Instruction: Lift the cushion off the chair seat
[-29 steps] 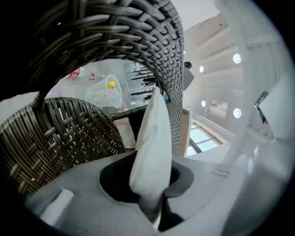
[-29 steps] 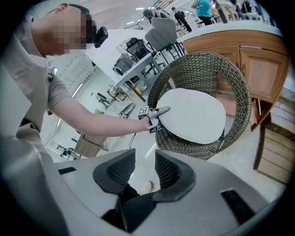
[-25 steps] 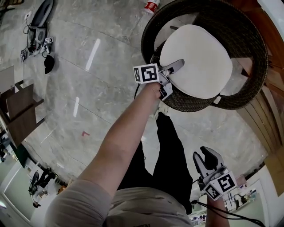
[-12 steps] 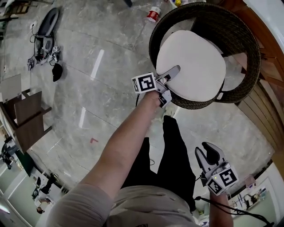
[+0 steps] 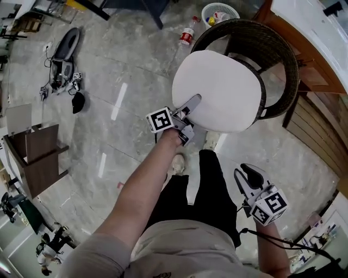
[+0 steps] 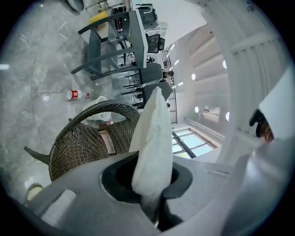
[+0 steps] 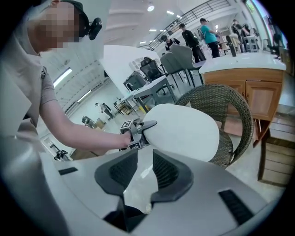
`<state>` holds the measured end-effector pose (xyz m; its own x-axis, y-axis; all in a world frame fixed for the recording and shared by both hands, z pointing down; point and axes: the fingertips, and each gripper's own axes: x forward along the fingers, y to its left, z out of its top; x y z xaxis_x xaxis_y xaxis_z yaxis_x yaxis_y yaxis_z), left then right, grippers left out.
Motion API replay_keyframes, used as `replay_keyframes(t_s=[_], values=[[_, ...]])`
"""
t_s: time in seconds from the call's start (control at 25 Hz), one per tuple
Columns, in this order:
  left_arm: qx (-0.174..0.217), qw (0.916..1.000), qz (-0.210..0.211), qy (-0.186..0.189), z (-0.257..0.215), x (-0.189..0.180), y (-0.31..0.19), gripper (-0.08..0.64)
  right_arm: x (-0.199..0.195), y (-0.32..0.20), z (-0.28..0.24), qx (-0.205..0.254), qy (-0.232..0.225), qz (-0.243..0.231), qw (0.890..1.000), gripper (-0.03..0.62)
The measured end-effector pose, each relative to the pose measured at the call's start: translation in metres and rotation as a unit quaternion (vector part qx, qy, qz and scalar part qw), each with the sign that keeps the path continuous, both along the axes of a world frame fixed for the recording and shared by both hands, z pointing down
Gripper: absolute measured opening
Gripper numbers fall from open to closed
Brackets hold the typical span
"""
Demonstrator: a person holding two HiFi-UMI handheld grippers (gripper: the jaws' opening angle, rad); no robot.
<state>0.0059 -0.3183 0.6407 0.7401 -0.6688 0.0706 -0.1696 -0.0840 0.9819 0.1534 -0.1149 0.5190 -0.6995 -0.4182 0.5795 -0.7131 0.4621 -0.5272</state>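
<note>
The cushion (image 5: 217, 89), white and rounded, now sits in the upper middle of the head view, covering the front rim of the wicker chair (image 5: 280, 59). A second ago it lay down inside that ring of wicker; since then it has come up and towards you. Whether its far edge still touches the chair cannot be told.

Your left gripper (image 5: 191, 103) has it by the near edge. Its jaws are almost together and pinch the fabric, and in the left gripper view the cushion stands edge-on between them. Your left arm reaches straight out from the bottom of the frame, forearm bare, with the gripper level.

Your right gripper (image 5: 247, 176) hangs at the lower right beside your leg, tilted downward. Its jaws are closing with nothing between them. It has drifted only a little since the earlier frame.

You have one cushion, one chair and two grippers. On the floor beyond the chair, at the top of the frame, stand one bottle (image 5: 187, 36) and one white basket (image 5: 217, 11).
</note>
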Motion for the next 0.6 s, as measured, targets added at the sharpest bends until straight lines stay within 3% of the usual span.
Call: replay_keyframes(t_s=[0.16,0.32,0.6], values=[[0.016,0.9998,-0.012,0.006,-0.046,-0.027,0.026,0.051,-0.014,0.014,-0.029,0.022,0.001,0.007,1.000,0.094],[0.005,0.9991,-0.029,0.032,-0.094,-0.059,0.058,0.051,-0.032,0.031,-0.054,0.043,0.014,0.011,0.999,0.071],[0.048,0.9974,-0.046,0.028,-0.164,-0.112,0.109,0.051,-0.053,0.065,-0.088,0.075,0.036,0.011,0.996,0.060]])
